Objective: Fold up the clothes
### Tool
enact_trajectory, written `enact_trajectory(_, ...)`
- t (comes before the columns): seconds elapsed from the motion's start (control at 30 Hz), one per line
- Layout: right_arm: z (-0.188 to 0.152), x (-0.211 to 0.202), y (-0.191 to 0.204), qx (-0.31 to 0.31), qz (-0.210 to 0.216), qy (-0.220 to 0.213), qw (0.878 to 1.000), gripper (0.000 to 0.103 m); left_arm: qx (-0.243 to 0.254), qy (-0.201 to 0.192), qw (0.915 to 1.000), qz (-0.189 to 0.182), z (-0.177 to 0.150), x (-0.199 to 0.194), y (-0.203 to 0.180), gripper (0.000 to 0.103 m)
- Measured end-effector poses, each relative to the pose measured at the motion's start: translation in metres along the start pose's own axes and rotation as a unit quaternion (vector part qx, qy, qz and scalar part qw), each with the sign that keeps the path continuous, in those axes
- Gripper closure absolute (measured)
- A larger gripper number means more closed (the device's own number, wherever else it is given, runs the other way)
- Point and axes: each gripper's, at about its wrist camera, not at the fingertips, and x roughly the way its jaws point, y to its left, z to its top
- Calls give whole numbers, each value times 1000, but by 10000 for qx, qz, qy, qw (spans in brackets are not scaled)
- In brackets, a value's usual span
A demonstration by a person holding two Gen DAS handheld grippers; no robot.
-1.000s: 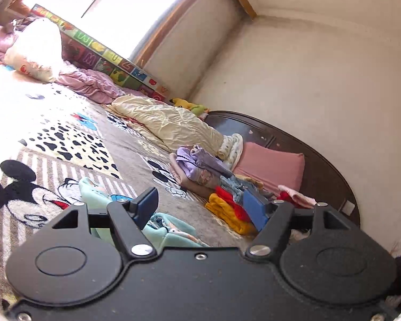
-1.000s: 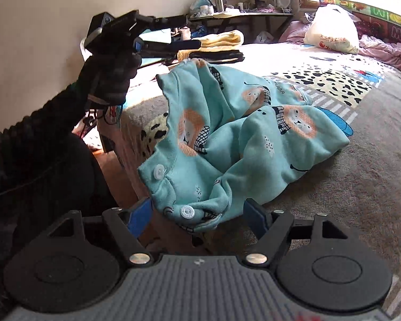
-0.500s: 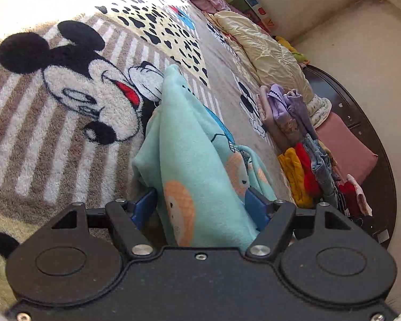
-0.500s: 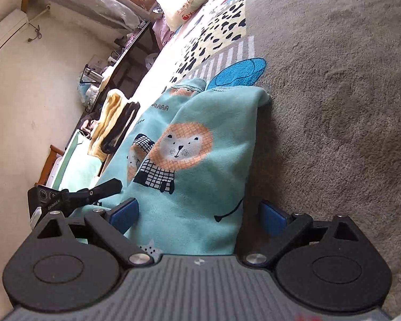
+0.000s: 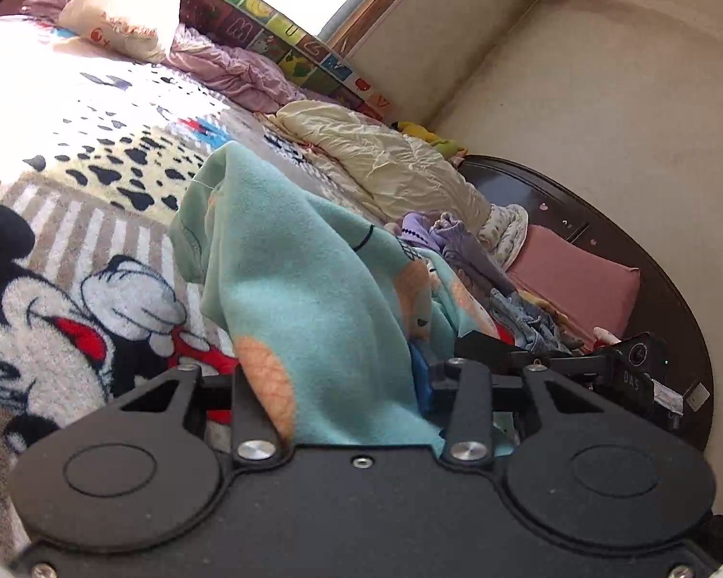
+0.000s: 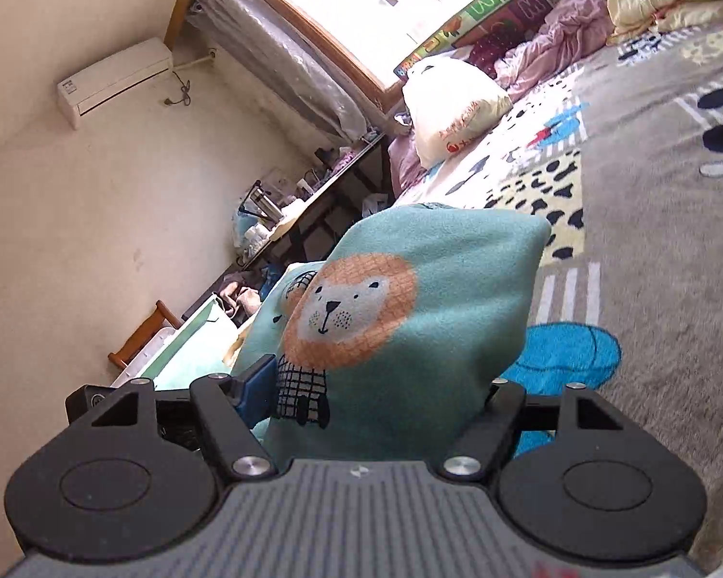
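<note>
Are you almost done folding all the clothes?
Not yet. The stack of clothes near the headboard may already be folded. Left gripper and right gripper each hold the teal lion top, still bunched, so folding it remains.

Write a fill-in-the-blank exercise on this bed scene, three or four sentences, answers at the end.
1. Both claws, the left claw and the right claw, have the same ____ fleece garment between their fingers.
2. The orange animal face printed on the garment is a ____.
3. The blanket under the garment shows a cartoon ____.
4. The pillow against the dark headboard is ____.

Answers: teal; lion; mouse; pink
</note>
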Motion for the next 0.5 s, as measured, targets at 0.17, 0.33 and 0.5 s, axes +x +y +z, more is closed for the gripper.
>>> enact_trajectory(0.17, 38, 13, -7, -673, -634, -37, 9957, 29, 225, -749, 9969, 30, 13, 16, 3, 55)
enact_trajectory(0.33, 28, 35, -73, 230, -1562, 211, 9872, 25, -334, 50, 9907, 1318, 8, 47, 42, 43)
enact_trajectory(0.5, -5, 29, -100, 778, -1504, 224, 9853, 15, -1000, 282, 9801, 1693, 7, 40, 70, 34)
